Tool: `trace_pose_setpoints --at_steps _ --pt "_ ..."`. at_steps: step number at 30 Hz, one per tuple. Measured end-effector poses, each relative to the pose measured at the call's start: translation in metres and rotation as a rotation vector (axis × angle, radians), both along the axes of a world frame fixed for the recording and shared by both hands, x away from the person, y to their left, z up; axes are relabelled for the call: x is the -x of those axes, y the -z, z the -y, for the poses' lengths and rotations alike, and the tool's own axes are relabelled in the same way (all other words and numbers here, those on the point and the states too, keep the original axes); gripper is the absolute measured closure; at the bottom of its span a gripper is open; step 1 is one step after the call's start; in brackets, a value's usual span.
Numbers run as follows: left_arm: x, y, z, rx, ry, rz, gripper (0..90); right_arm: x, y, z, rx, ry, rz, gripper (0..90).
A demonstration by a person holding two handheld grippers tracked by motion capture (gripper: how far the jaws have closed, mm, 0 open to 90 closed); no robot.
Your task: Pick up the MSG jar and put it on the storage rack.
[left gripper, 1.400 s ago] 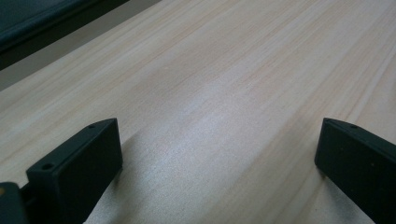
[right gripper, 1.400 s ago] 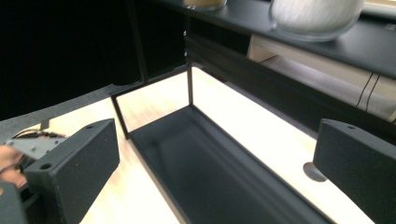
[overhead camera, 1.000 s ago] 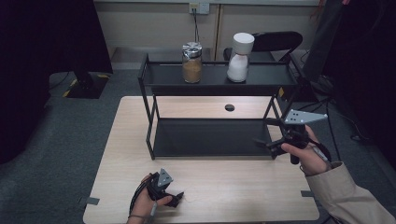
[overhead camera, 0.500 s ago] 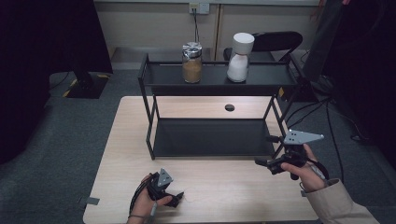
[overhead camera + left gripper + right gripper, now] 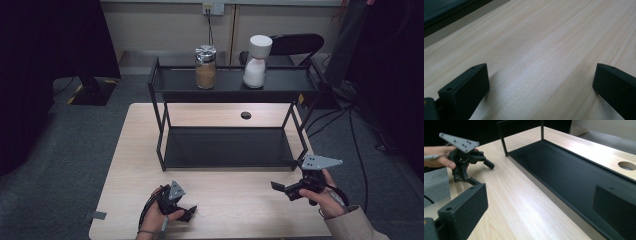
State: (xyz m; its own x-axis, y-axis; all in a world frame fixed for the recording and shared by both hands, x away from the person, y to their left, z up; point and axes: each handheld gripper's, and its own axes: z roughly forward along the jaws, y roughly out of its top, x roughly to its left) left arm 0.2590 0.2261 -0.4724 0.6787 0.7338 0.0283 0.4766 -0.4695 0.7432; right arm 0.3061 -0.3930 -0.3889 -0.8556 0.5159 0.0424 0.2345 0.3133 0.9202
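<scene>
1. The left gripper (image 5: 186, 212) rests low on the near edge of the wooden counter (image 5: 225, 200), held in the person's left hand (image 5: 157, 220). Its fingers (image 5: 465, 87) stand wide apart with bare wood between them; they hold nothing.
2. The right gripper (image 5: 285, 188) sits at the near right of the counter, just in front of the rack's right front leg, held in the right hand (image 5: 322, 197). Its fingers (image 5: 464, 210) are also spread wide and hold nothing. It points across the counter toward the left gripper (image 5: 480, 171).
3. A black two-level rack (image 5: 227, 147) stands at the middle of the counter. Its lower shelf is bare.
4. On the rack's top shelf, a glass jar (image 5: 205, 67) with a metal lid and brown contents stands upright left of centre. A white bottle (image 5: 256, 61) stands upright to its right, the two apart.
5. Both grippers are well apart from the jar and bottle, which stand on the far, upper level.
6. A round hole (image 5: 245, 115) shows in the counter behind the rack.
</scene>
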Motion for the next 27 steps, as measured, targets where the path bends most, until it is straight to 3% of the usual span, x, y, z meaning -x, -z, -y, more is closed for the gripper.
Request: trace_pose_setpoints --at_steps 15,27 --pt "0.000 0.000 0.000 0.000 0.000 0.000 0.0 0.008 0.038 0.007 0.039 -0.009 -0.005 0.0" --pt "0.000 0.000 0.000 0.000 0.000 0.000 0.0 0.009 0.060 0.008 0.073 0.016 -0.049 0.0"
